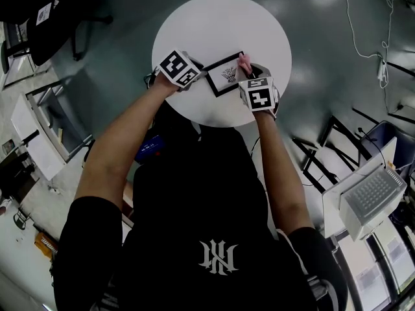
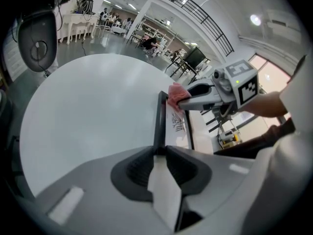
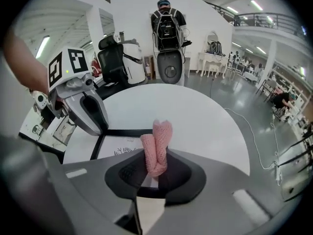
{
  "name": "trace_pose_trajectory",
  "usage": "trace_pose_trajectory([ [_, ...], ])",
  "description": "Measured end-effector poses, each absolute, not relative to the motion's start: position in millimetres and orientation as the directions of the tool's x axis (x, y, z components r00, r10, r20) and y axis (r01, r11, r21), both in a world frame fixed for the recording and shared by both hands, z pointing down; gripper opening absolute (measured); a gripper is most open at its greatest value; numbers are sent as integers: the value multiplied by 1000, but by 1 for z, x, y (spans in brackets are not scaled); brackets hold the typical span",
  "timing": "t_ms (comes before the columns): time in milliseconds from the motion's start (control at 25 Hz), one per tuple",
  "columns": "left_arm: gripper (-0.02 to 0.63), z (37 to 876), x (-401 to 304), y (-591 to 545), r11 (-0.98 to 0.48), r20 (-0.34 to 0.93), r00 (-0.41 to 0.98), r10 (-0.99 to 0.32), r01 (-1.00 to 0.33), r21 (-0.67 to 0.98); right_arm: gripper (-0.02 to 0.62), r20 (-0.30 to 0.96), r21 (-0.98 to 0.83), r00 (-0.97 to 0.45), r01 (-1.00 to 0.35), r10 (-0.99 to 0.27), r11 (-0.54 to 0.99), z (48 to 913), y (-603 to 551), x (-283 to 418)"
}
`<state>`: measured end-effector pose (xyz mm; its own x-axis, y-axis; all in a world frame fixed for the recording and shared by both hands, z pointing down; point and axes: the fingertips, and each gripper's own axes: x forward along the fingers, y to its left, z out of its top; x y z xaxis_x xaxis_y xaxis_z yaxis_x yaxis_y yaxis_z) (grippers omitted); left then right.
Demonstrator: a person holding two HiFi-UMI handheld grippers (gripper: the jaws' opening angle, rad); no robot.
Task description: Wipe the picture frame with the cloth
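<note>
Picture frame (image 1: 224, 75) flat on round table (image 1: 220, 18), near its 6 o'clock rim | left gripper (image 2: 160, 153) clamped on frame's 9 o'clock edge | right gripper (image 3: 155, 166) pinching pink cloth (image 3: 157, 143) at frame's 2 o'clock corner | advice: press lightly, stroke along border, hold clamp steady

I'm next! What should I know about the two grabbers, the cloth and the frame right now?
Left gripper: shut on the left end of the picture frame, holding it flat on the round table.
Right gripper: shut on the pink cloth, with the cloth's tip at the frame's far right corner.
Done: frame held, cloth at the frame. How much is wiped cannot be told.
Left: wipe across the frame, then let go.
</note>
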<state>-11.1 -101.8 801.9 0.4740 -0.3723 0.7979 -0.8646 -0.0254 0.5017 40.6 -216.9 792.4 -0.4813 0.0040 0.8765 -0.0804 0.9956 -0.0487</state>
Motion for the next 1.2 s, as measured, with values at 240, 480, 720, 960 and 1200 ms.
trace_pose_trajectory([
  [240, 81, 801, -10, -103, -32, 798, 479, -366, -863, 503, 80, 803, -94, -596, -151, -15, 984, 764, -216, 30],
  [480, 84, 801, -11, -101, -26, 795, 487, -362, -858, 514, 80, 776, -313, -570, 21, 269, 950, 763, -141, 25],
  [720, 83, 801, -9, -102, -28, 795, 486, -364, -858, 512, 80, 799, -331, -494, 114, 342, 937, 780, -105, 37],
  [960, 83, 801, -11, -102, -30, 800, 481, -358, -863, 505, 80, 828, -304, -440, 171, 349, 937, 792, -93, 42],
  [1200, 83, 801, -10, -101, -28, 801, 478, -361, -864, 503, 83, 846, -246, -429, 214, 317, 945, 797, -100, 43],
])
